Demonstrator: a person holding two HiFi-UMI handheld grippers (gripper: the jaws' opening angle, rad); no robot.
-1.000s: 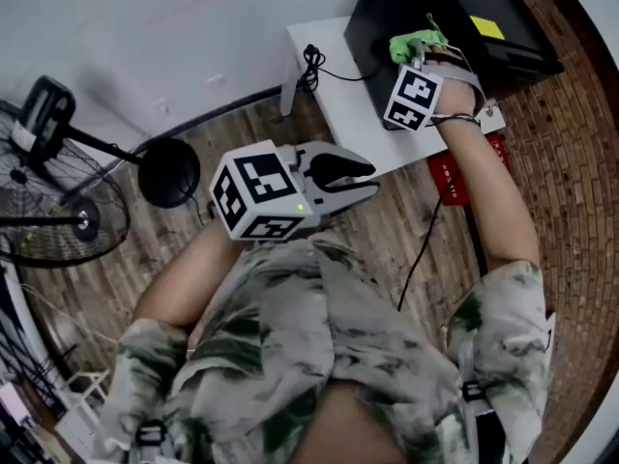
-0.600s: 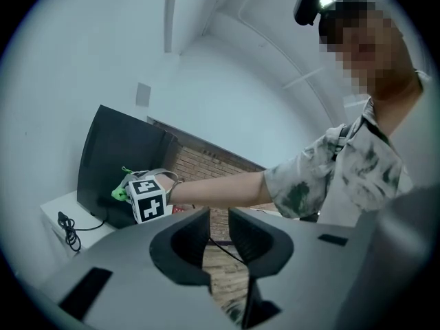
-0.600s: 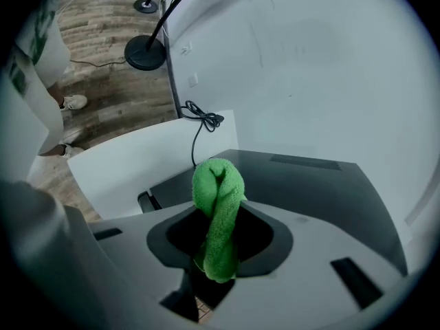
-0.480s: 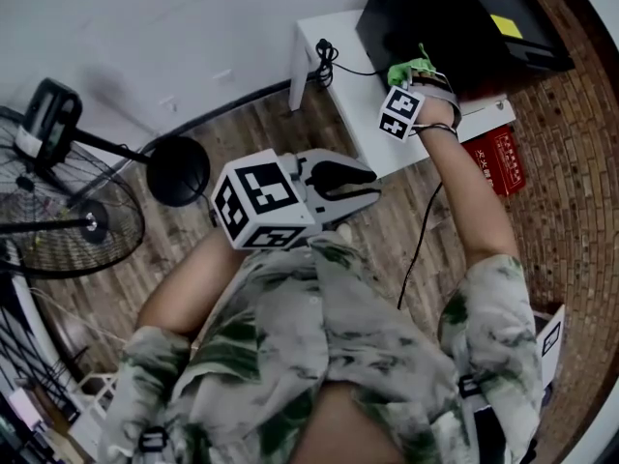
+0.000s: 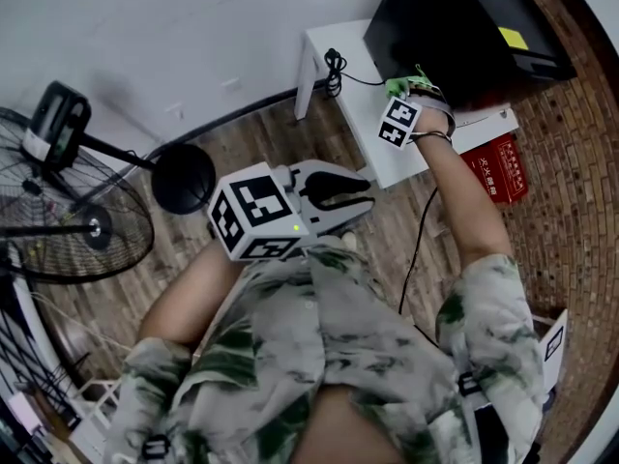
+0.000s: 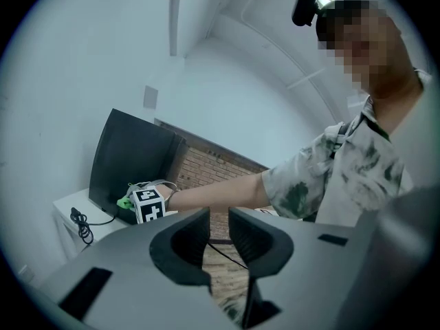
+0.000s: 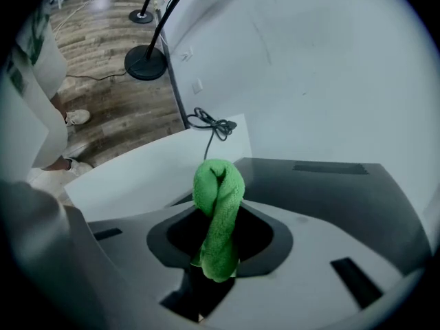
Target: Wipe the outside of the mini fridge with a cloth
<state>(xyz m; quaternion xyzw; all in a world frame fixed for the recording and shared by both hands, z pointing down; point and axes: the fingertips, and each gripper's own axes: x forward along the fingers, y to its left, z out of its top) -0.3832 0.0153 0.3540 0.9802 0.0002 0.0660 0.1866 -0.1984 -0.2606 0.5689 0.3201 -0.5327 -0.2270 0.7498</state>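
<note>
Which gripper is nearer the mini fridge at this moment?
Right. The right gripper, shut on the green cloth, is at the side of the mini fridge; the left gripper hangs back by the person's chest, far from it.

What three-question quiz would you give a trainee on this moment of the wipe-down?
1. True or false: the left claw holds the green cloth.
2. Pick one: the right claw is A) open and empty, B) shut on the green cloth, C) shut on a cable.
3. Fill in: the black mini fridge stands on a white ____.

Key: 1 false, its jaws are apart with nothing between them; 2 B; 3 table.
</note>
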